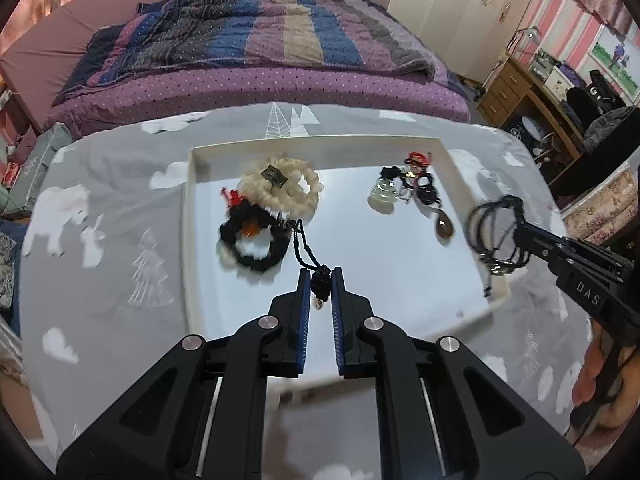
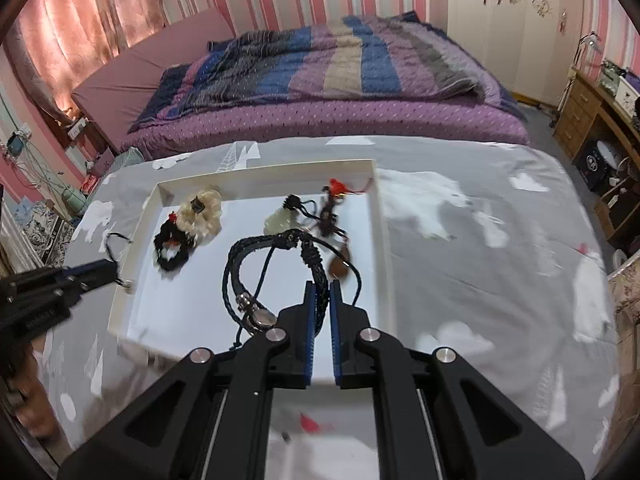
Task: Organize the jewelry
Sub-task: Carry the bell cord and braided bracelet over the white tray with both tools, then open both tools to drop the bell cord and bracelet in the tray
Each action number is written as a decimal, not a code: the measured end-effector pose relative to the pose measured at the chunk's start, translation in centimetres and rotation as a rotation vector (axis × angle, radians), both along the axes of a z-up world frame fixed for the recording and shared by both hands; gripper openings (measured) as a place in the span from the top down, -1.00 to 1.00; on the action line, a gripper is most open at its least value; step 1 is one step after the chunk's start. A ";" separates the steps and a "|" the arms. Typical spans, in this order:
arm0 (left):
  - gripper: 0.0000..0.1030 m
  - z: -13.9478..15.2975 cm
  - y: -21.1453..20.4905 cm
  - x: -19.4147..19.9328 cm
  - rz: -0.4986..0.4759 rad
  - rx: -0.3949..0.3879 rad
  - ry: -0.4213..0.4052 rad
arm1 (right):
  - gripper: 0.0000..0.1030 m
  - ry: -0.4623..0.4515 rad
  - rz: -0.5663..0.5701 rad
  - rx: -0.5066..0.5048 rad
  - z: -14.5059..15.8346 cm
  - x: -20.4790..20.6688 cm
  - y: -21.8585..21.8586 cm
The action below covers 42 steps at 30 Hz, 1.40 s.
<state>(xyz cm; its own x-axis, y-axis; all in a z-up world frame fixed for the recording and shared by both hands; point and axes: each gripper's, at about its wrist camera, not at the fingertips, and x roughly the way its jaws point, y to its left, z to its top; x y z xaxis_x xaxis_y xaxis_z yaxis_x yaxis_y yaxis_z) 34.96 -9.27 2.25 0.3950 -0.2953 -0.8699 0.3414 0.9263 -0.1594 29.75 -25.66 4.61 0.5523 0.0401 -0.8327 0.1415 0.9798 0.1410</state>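
A table covered with a grey cloth printed with white animals and trees [image 1: 100, 216] is seen in front of a bed with a purple dotted sheet and striped quilt [image 1: 256, 48]. On the cloth a shallow white rectangular tray [image 1: 188, 216] is placed, probably so that all the jewelry is collected in one place.

At its far left a cream beaded bracelet [image 1: 280, 184] is lying against a black fuzzy ring with an orange bead [image 1: 252, 248]; at the far right a pale glass pendant [image 1: 382, 198] and a brown teardrop stone [image 1: 444, 228] are tangled with dark cords.

A black braided cord bracelet bundle [image 2: 272, 276] is clamped in the nearly closed right gripper [image 2: 323, 292] and hangs above the tray. The left gripper [image 1: 321, 280] is closed on a small black knotted cord pendant [image 1: 322, 280], whose cord trails to the left pile and may drag it.
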 end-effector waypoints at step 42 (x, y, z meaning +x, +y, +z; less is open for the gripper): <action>-0.77 -0.7 -0.5 -3.4 0.035 0.060 -0.109 | -0.38 -0.026 -0.014 -0.077 -1.3 -1.1 0.9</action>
